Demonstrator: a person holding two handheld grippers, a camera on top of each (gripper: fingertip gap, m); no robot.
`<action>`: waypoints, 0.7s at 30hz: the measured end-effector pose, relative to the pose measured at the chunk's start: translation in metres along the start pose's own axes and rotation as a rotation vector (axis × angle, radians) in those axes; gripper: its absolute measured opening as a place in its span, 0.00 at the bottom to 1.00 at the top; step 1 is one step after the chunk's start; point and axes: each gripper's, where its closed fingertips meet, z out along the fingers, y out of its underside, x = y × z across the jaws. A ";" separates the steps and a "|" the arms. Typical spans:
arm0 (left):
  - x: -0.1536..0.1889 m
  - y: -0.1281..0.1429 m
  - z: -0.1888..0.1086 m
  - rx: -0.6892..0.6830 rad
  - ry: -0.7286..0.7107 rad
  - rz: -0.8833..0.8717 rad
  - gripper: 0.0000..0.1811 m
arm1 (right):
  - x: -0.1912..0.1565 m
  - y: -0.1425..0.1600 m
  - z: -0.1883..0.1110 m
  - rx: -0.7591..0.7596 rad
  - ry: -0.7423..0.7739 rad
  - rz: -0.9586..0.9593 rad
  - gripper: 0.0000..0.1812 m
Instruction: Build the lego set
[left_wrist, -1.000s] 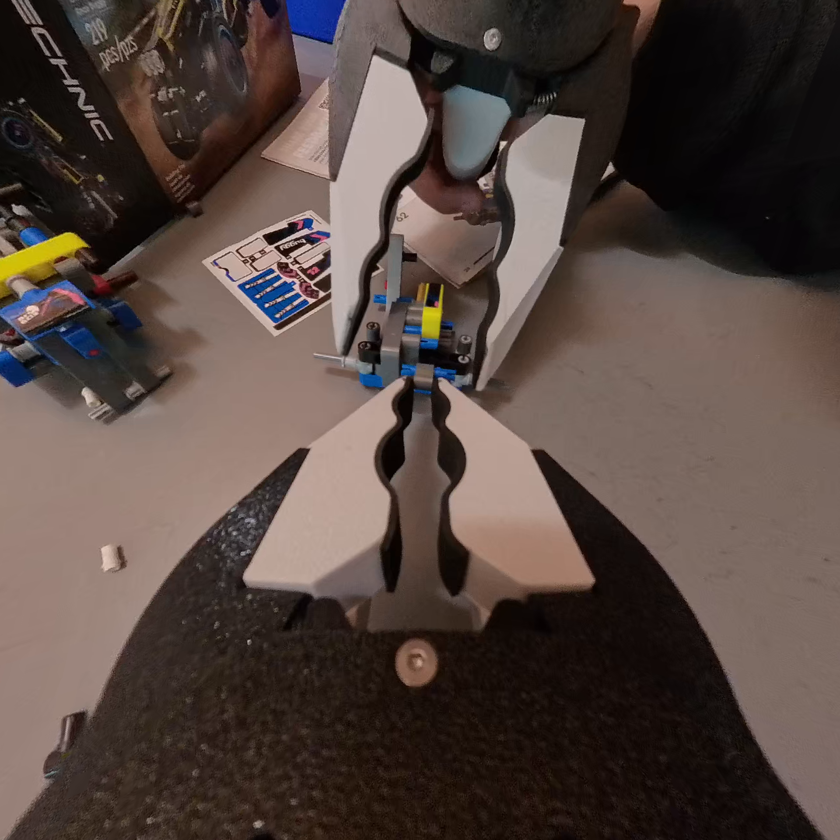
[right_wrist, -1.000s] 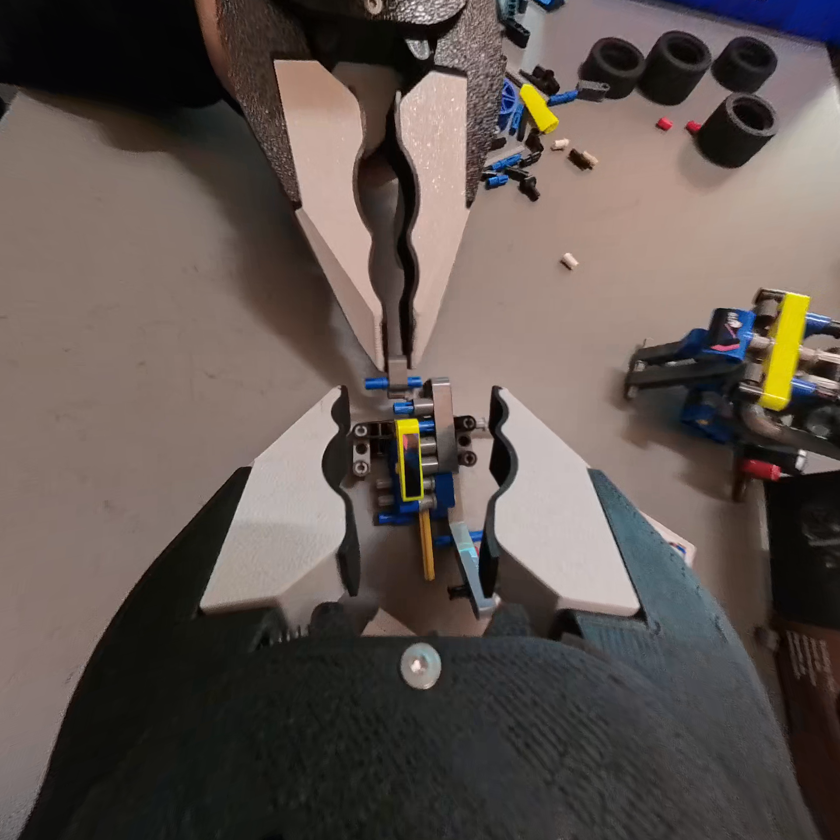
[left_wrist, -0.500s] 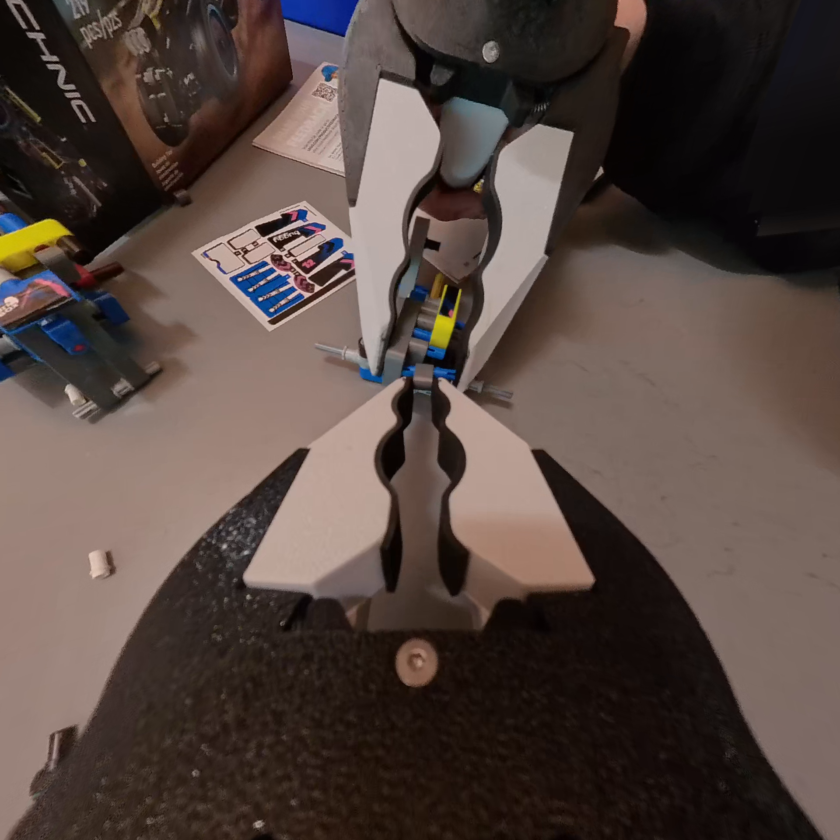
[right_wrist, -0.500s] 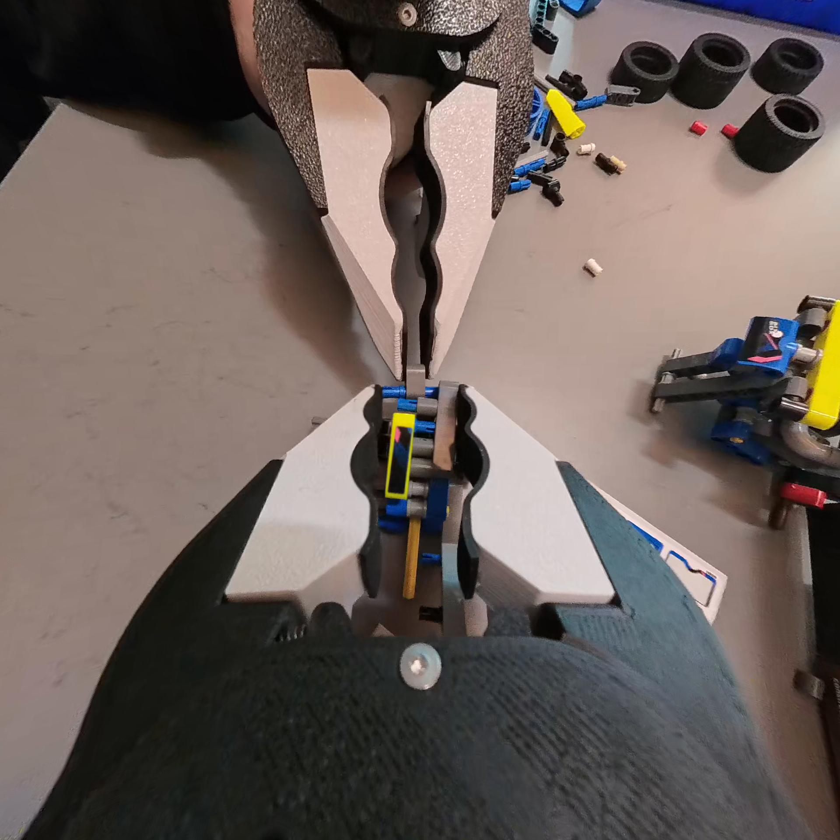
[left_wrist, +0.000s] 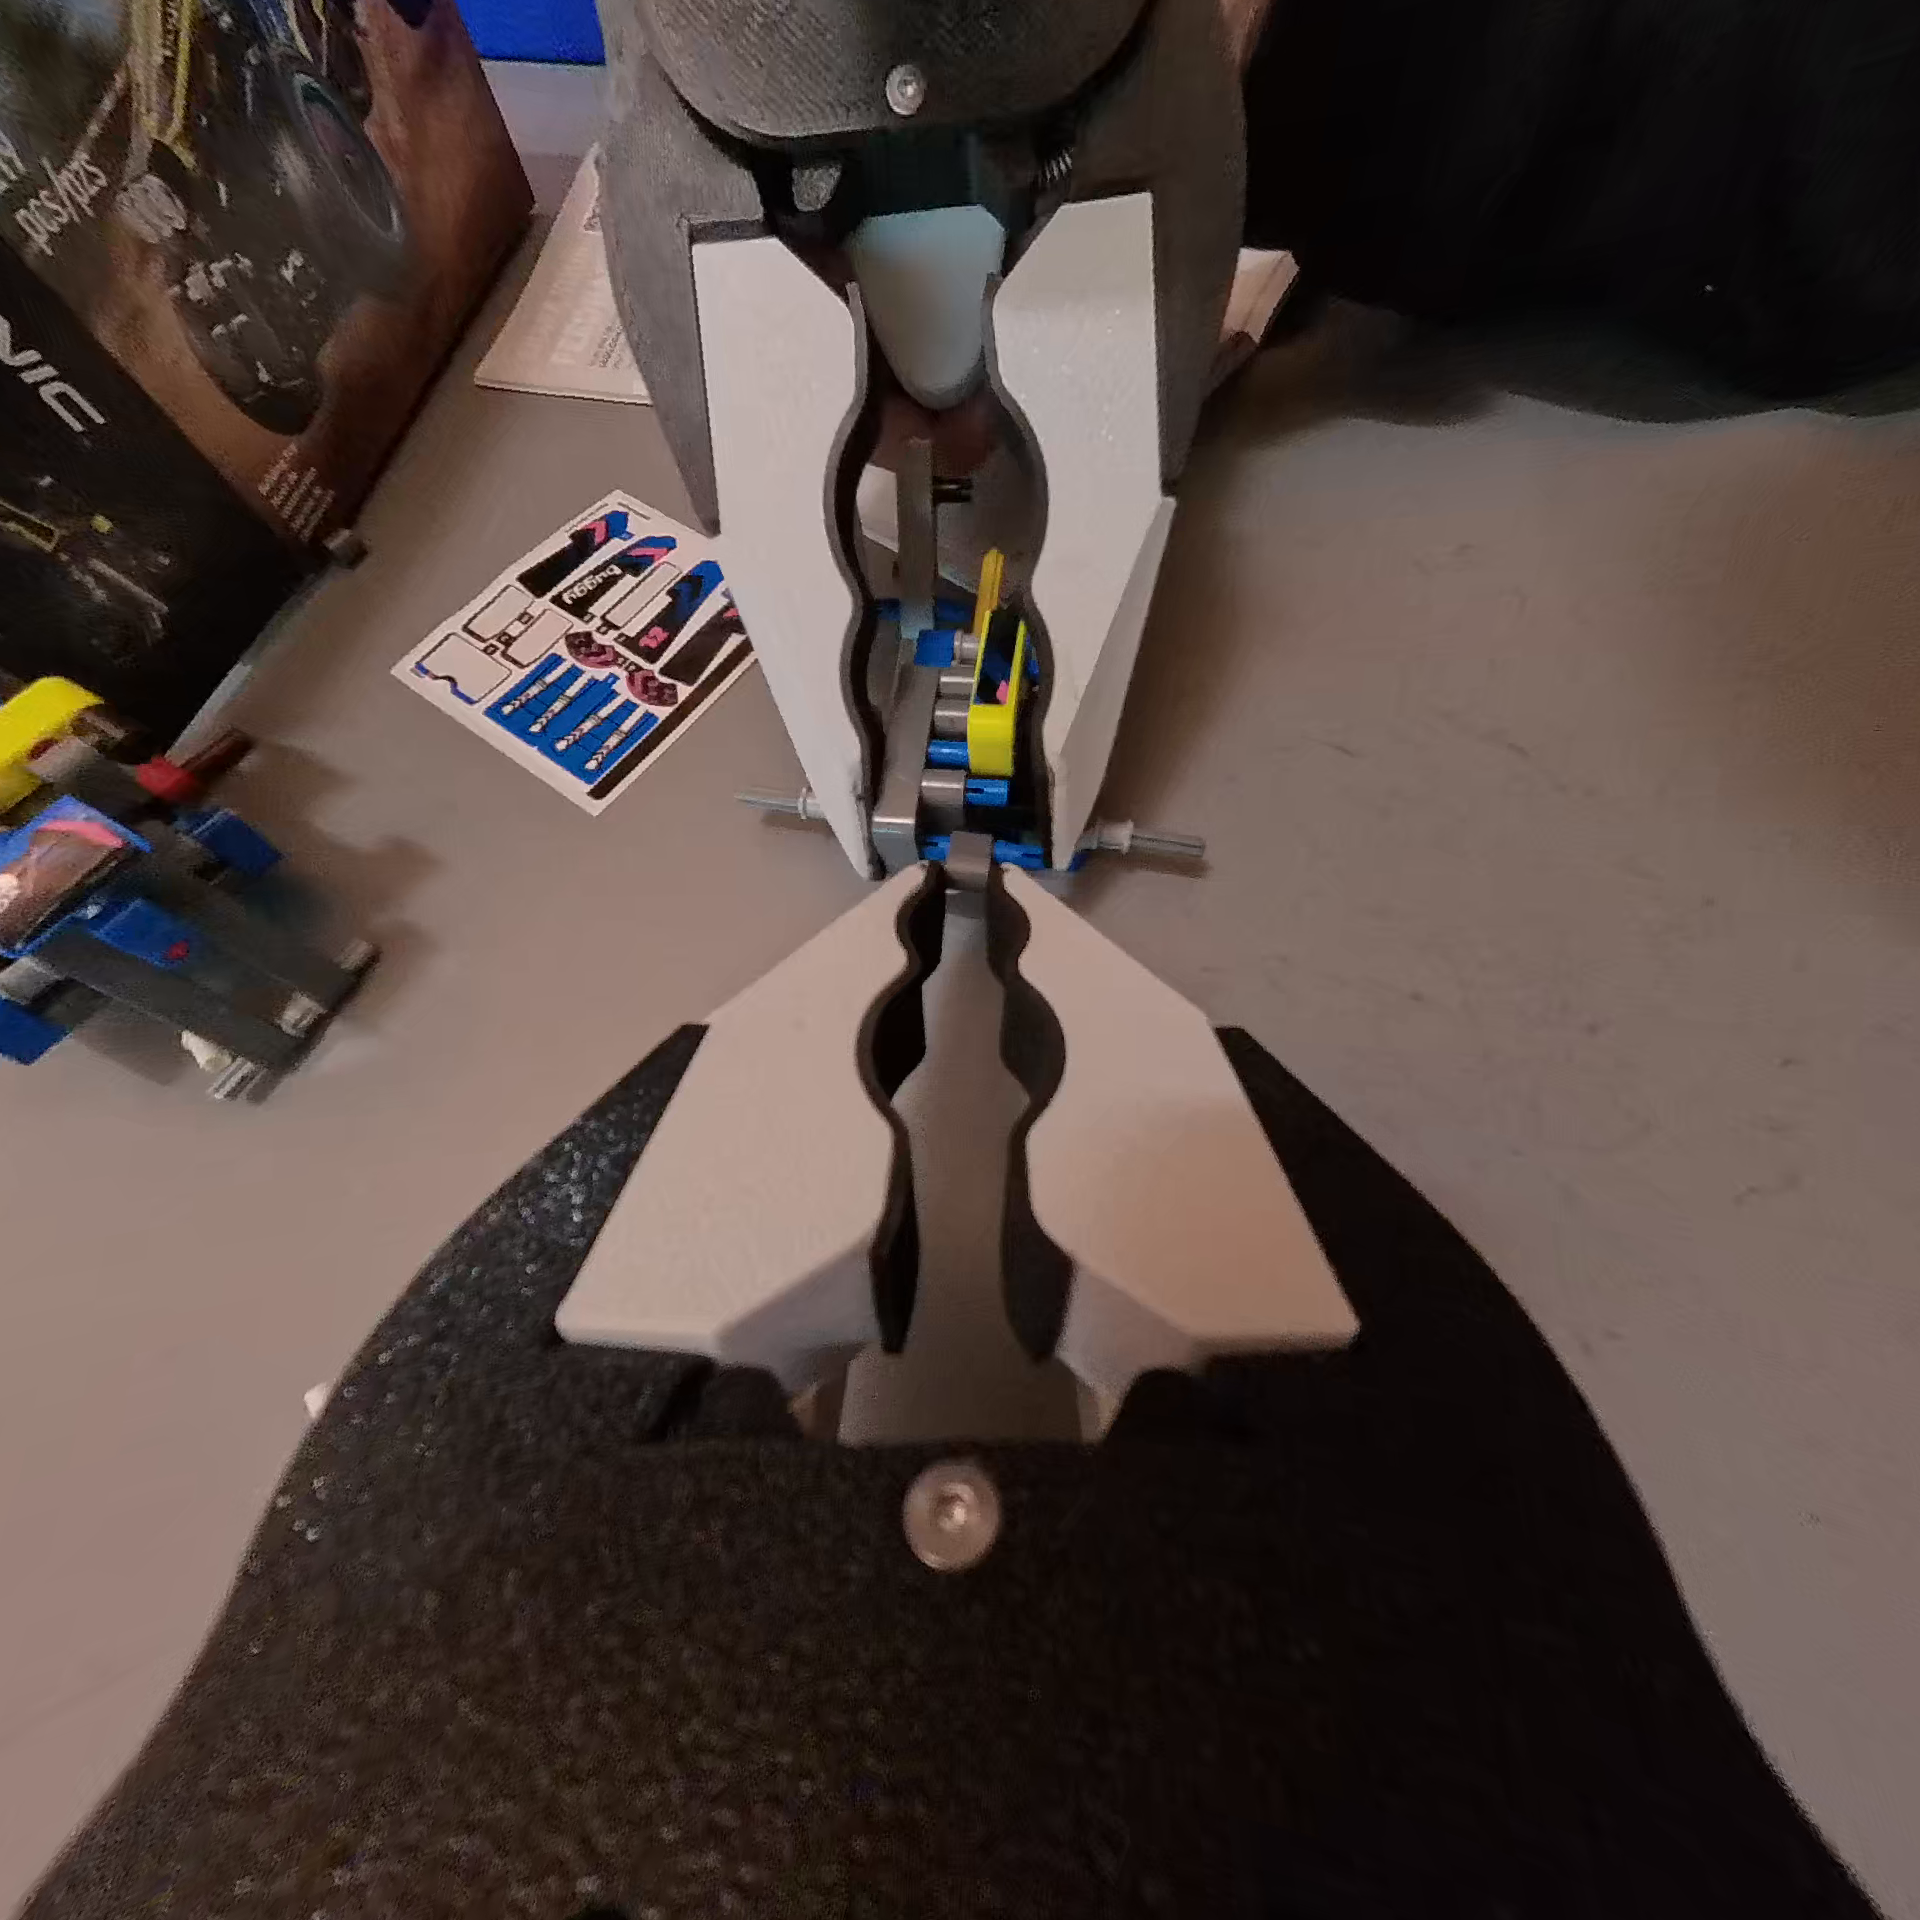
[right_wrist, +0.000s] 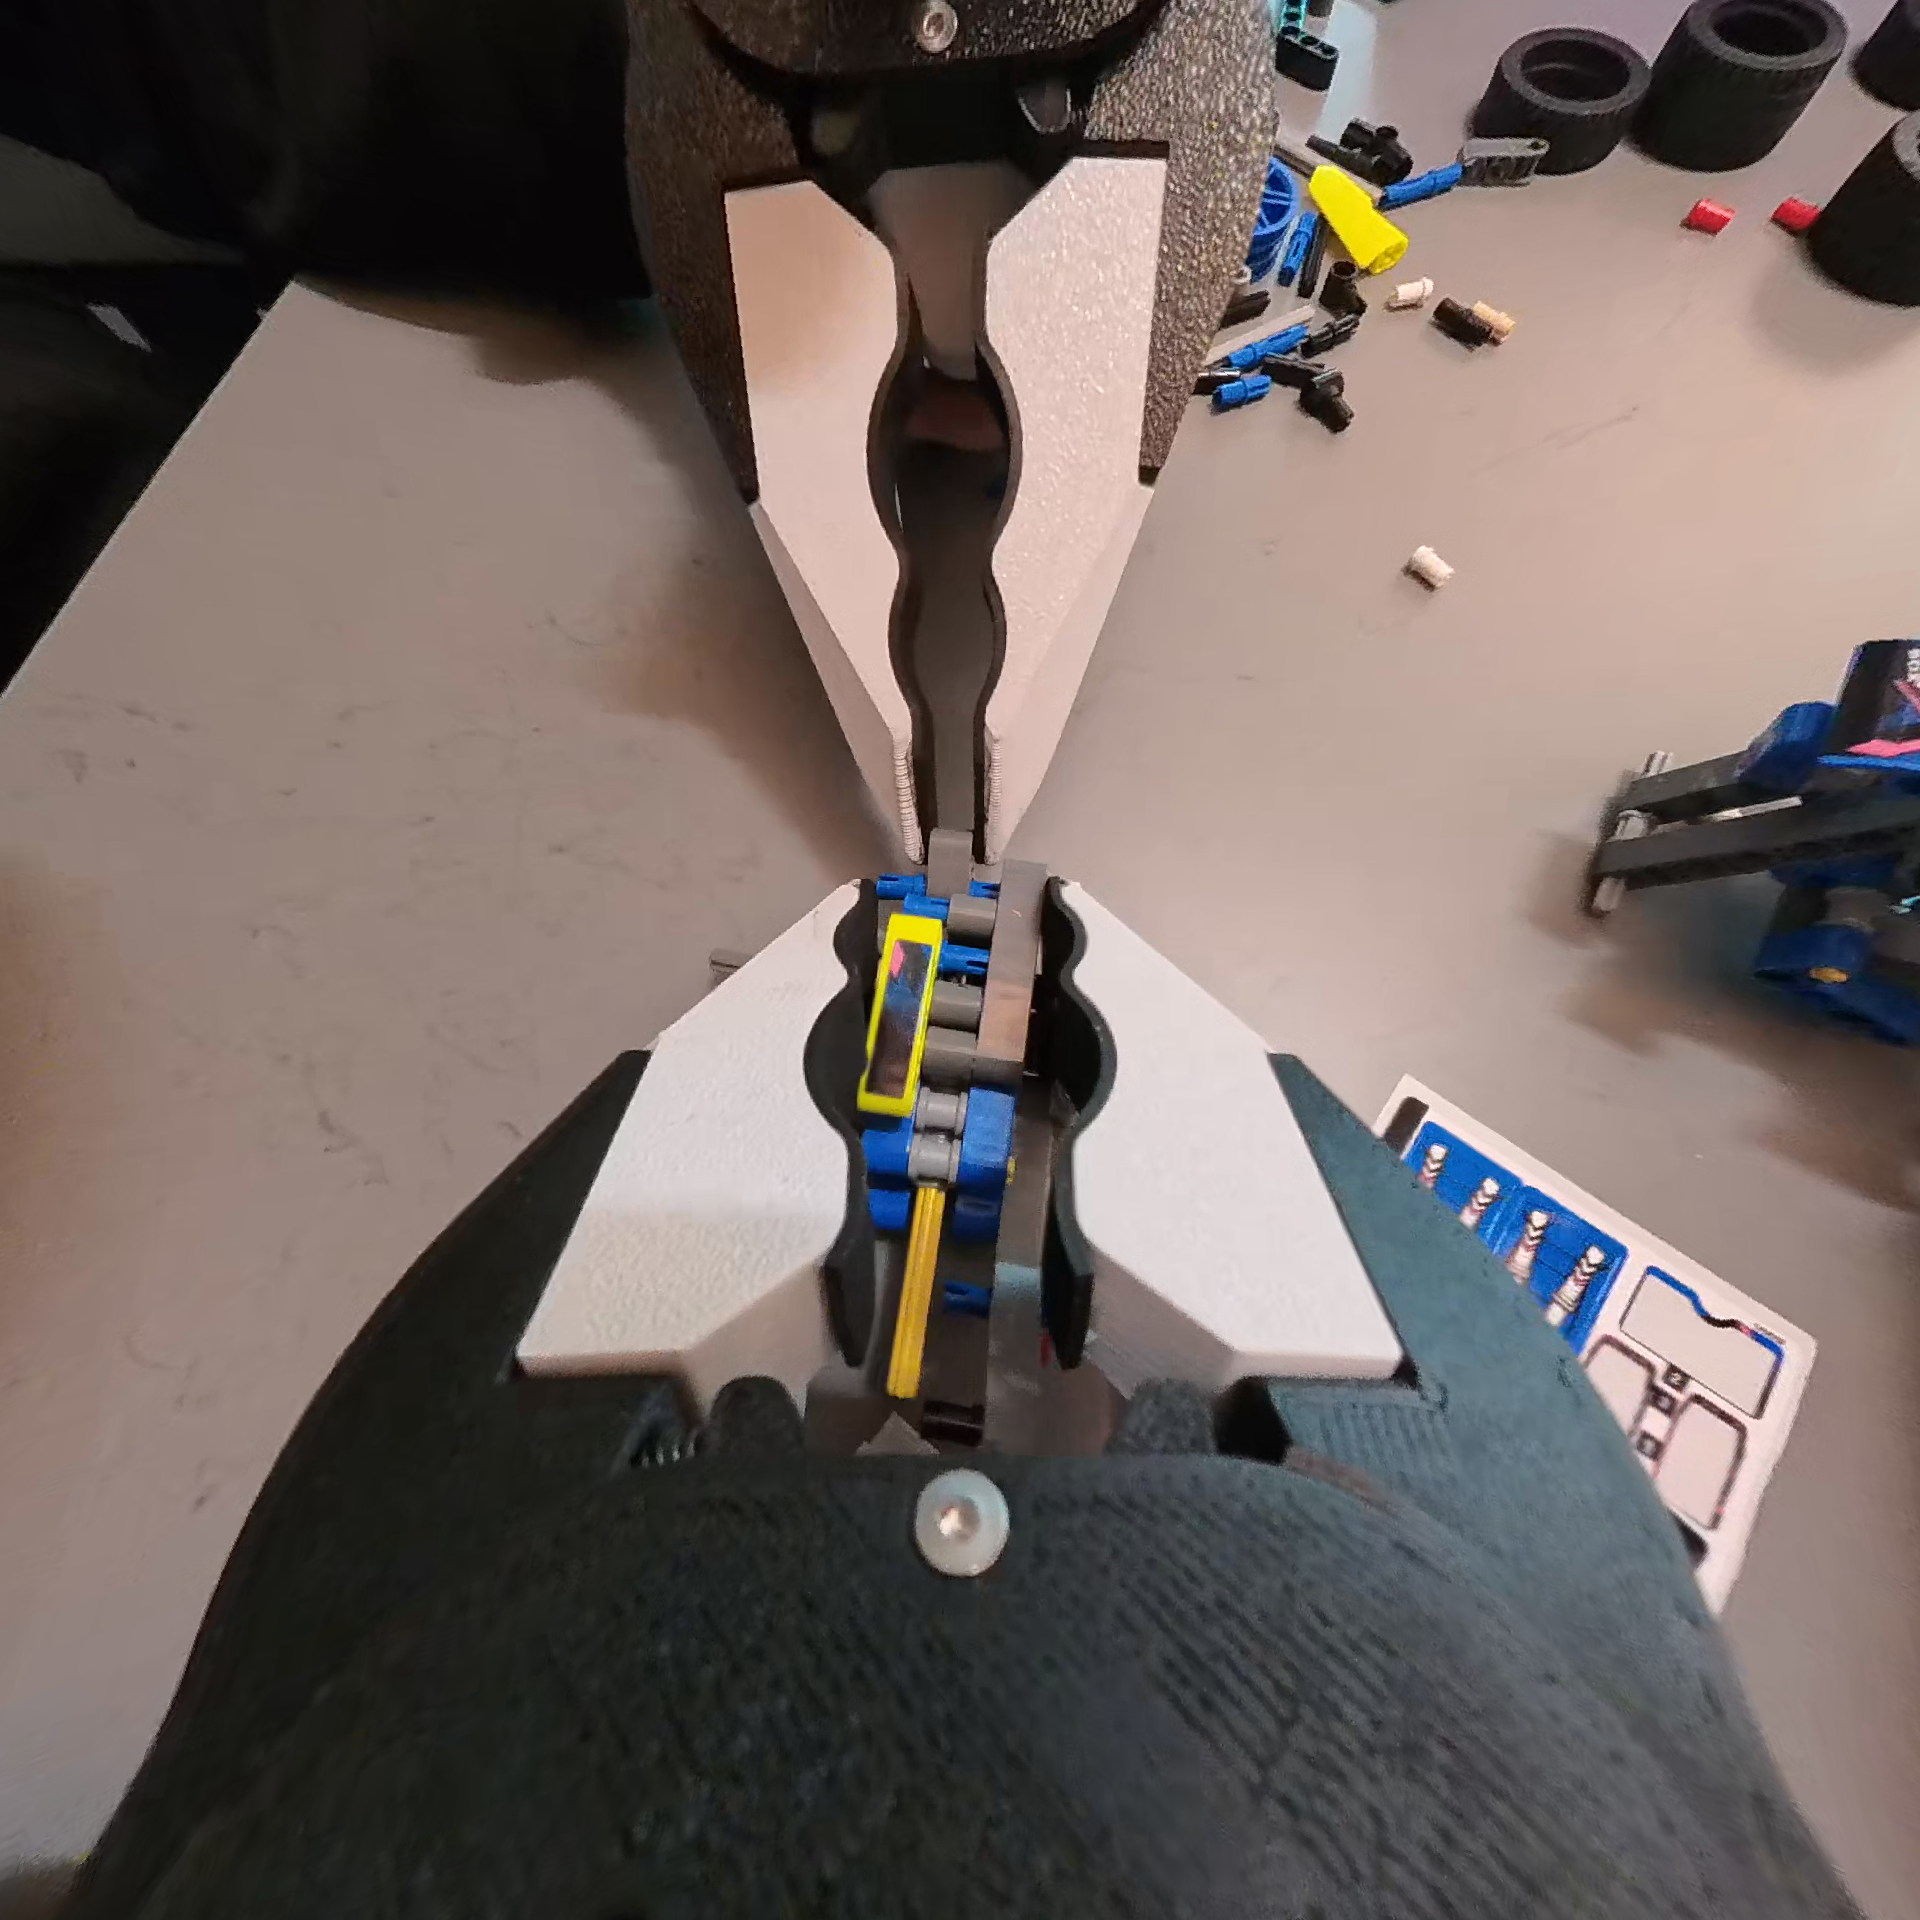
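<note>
Tightly clamped blocky lego assembly (right_wrist: 940, 1049), right gripper (right_wrist: 951, 904), wavy-edged jaws, matte table (right_wrist: 364, 831)

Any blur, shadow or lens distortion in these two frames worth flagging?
Left wrist view: the built car at the left edge is smeared, and the sticker sheet stays sharp. Right wrist view: tyres and car near the edges are soft, the table edge bows with wide-angle distortion, and the sub-assembly is crisp.

The right gripper (right_wrist: 956, 904) is clamped around the lego sub-assembly (right_wrist: 951, 1049), fingers along its flanks. Directly opposite, the left gripper (left_wrist: 966, 868) points tip-to-tip at it (jaws nearly together), pinching a small grey piece (left_wrist: 971, 854) at the sub-assembly's near end.
</note>
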 end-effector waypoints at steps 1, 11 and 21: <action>0.000 0.000 0.000 -0.001 0.003 -0.002 0.03 | 0.000 0.000 0.000 0.004 0.002 0.006 0.16; 0.000 -0.005 0.000 0.024 0.001 -0.010 0.03 | 0.001 0.002 -0.002 -0.026 0.063 -0.003 0.16; 0.006 -0.011 0.001 0.054 0.016 0.009 0.03 | -0.004 0.001 -0.007 -0.051 0.042 -0.042 0.16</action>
